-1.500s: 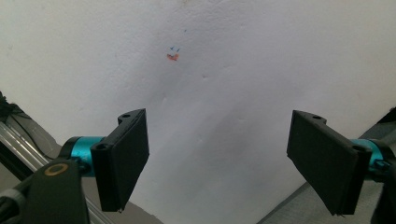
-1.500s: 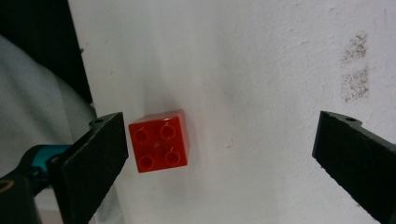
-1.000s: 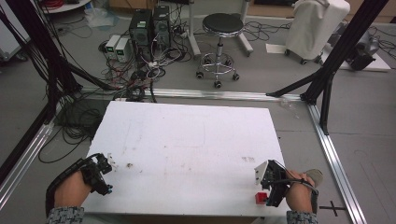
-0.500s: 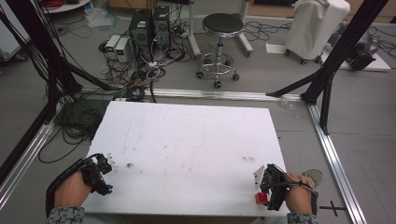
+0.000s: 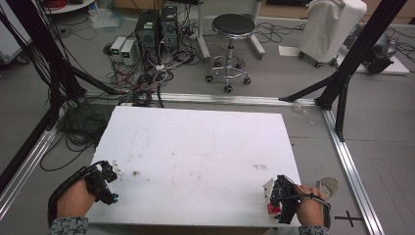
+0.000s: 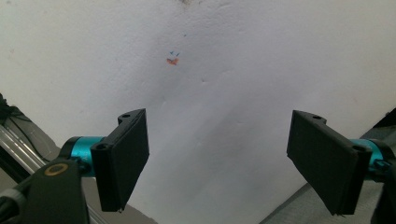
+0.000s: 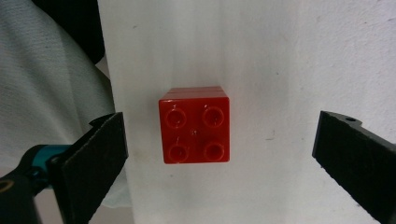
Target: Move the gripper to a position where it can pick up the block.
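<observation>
A red four-stud brick (image 7: 194,124) lies on the white table (image 5: 195,147) near its front right corner, seen as a small red block (image 5: 273,209) in the high view. My right gripper (image 7: 219,158) hovers straight above it, open, one jaw on each side and neither touching. The same gripper (image 5: 278,199) is held by the person's right hand at the table's front edge. My left gripper (image 6: 219,163) is open over bare white surface with a small orange and blue mark (image 6: 173,59). It sits at the front left corner (image 5: 105,181).
Black frame posts (image 5: 352,54) and aluminium rails (image 5: 350,161) border the table. Behind it are a round stool (image 5: 230,29), computer boxes (image 5: 156,24) and cable tangles (image 5: 137,78) on the floor. The table edge shows close to the brick in the right gripper view.
The right gripper has shifted slightly toward the front edge and settled over the red brick. The left gripper has stayed where it was.
</observation>
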`<state>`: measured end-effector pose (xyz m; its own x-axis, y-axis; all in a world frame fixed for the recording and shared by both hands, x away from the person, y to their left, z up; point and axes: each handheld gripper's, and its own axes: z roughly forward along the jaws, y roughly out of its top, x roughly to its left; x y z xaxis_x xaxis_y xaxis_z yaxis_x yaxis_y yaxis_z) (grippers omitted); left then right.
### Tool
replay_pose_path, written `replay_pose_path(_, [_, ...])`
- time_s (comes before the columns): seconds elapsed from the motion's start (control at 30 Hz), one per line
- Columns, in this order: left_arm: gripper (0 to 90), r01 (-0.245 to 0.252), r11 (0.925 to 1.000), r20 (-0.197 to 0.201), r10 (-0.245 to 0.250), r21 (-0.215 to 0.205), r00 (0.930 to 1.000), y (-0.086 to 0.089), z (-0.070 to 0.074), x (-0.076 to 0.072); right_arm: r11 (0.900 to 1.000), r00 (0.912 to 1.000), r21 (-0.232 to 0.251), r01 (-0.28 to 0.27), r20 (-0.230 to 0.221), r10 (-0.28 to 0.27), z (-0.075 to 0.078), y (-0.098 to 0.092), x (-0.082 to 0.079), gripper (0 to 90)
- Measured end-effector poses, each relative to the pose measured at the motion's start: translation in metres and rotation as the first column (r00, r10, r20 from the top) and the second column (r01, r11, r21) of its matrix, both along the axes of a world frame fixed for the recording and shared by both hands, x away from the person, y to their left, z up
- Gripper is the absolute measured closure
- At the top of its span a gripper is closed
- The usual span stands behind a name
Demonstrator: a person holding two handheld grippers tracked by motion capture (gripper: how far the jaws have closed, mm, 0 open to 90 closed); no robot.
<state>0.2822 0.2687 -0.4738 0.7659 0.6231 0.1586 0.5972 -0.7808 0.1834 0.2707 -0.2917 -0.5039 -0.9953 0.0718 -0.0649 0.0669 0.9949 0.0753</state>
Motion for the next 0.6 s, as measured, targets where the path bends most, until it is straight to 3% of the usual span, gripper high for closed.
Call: replay_pose_path(0.6, [21.2, 0.007, 1.0, -0.015, -0.007, 0.001, 0.9999, -0.004, -0.005, 0.001, 1.0, 0.9999, -0.011, 0.004, -0.011, -0.004, -0.019, -0.001, -0.002, 2.6])
